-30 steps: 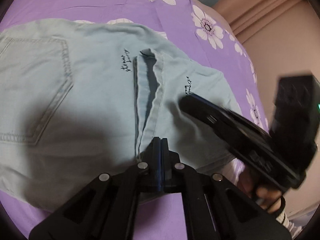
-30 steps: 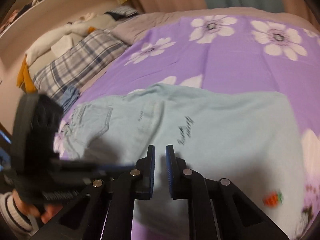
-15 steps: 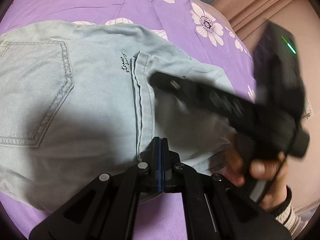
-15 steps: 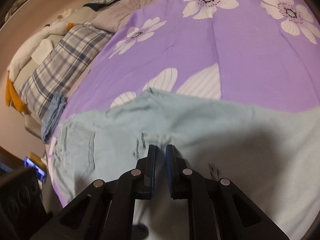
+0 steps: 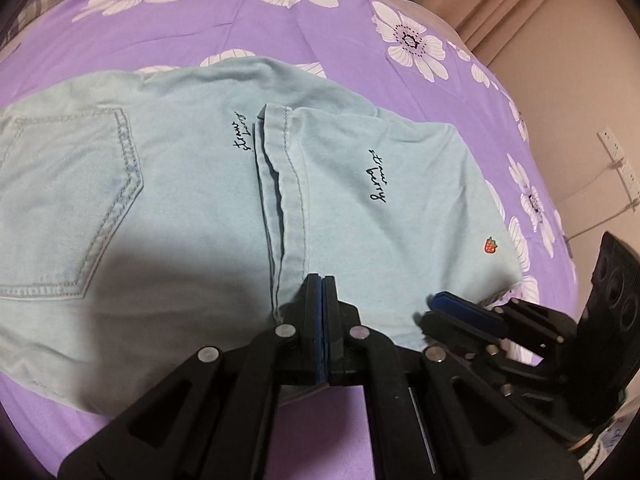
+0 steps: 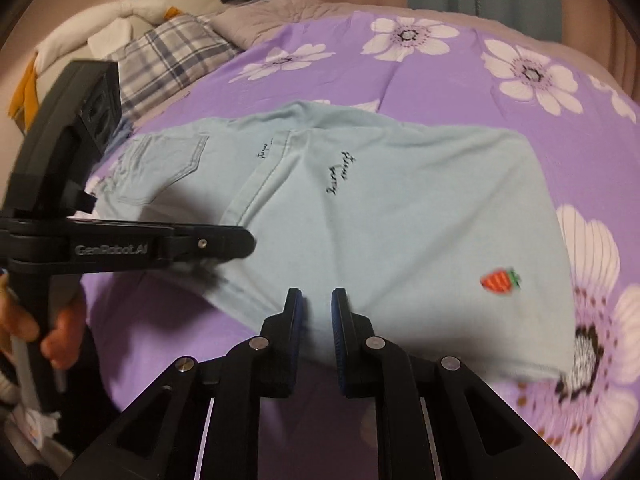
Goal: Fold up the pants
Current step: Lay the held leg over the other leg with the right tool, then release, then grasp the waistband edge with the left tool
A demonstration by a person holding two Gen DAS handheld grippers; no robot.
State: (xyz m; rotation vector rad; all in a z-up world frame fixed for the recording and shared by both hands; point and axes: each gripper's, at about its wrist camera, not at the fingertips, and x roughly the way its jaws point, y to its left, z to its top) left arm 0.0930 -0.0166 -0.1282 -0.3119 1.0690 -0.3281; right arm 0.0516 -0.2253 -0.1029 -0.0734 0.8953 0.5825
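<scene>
Two tongs: left tongs (image 5: 324,280) pressed together hiding the pants (image 5: 180,208) hem, right tongs (image 6: 316,300) slightly spread, empty, over the bed (image 6: 440,80)

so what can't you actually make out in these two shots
- Left wrist view: the near edge of the pants beneath the left gripper, covered by its own black frame, so whether cloth is pinched is unclear.
- Left wrist view: the waist end of the pants, cut off by the left edge.
- Right wrist view: the script lettering, too small to read.
- Right wrist view: the strawberry patch and the bedspread nearby, blurred.
</scene>
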